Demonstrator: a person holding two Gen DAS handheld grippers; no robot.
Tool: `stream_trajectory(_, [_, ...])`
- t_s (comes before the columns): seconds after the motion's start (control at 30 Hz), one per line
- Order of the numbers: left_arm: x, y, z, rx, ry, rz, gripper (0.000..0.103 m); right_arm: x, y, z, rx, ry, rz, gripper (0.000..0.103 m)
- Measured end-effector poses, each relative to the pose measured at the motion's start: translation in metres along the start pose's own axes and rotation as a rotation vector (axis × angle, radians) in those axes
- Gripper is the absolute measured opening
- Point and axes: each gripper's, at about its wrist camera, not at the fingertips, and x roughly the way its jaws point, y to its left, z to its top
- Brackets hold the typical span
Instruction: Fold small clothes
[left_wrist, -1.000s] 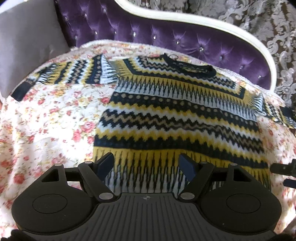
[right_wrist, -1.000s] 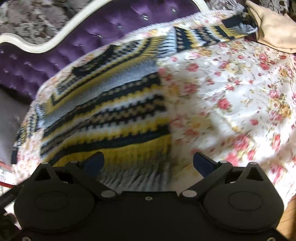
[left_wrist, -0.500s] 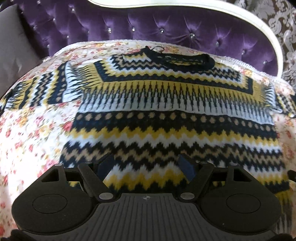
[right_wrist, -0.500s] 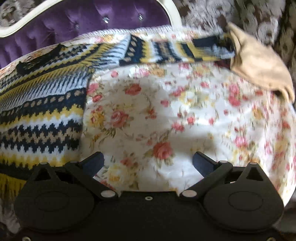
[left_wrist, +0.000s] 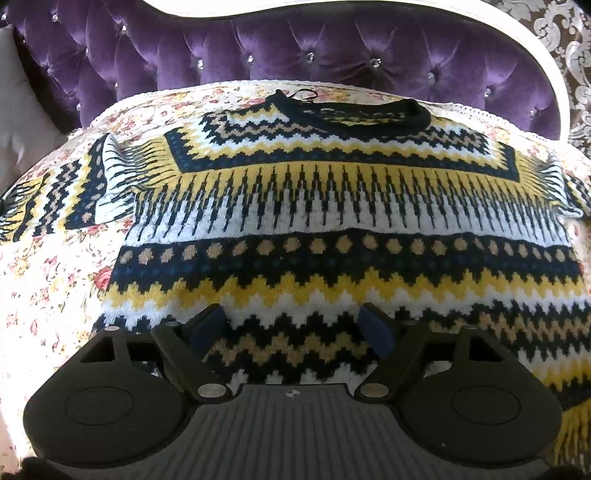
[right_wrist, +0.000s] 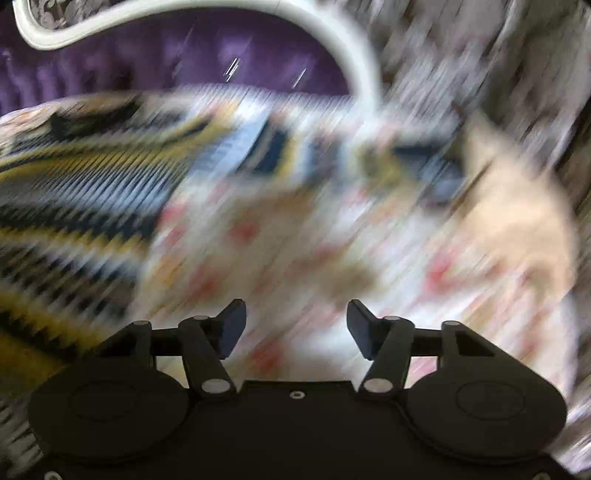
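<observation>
Patterned knit sweater (left_wrist: 343, 229) lying flat, neck toward the purple tufted headboard (left_wrist: 295, 48), on a floral bedspread (left_wrist: 48, 280). Left gripper (left_wrist: 293, 328) over the sweater's lower body, jaws opening wide, gripping nothing. Right gripper (right_wrist: 295, 328), blurred, over bare bedspread beside the sweater's sleeve (right_wrist: 332, 155); jaws closing, nothing between them.

One sweater (left_wrist: 332, 229) is lying spread on one floral bedspread (left_wrist: 55, 280). One purple headboard (left_wrist: 295, 48) is standing behind. One beige cloth (right_wrist: 517, 206) is lying at the bedspread's edge, blurred. One grey pillow (left_wrist: 22, 110) is showing at left.
</observation>
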Motion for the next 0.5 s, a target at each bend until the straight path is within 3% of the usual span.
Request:
stream_trajectory(0.2, [0.003,0.002,0.001,-0.015,0.008,0.0,0.089,0.056,-0.029,0.049,-0.123,-0.124,-0.197,0.072])
stream_trajectory(0.33, [0.004,0.002,0.001,-0.004,0.008,-0.013,0.089,0.108,-0.042,0.067,-0.188,-0.12,-0.235,0.068])
stream_trajectory(0.5, [0.002,0.002,-0.001,0.004,0.002,-0.021,0.089,0.139,-0.049,0.072,-0.359,-0.115,-0.255,0.067])
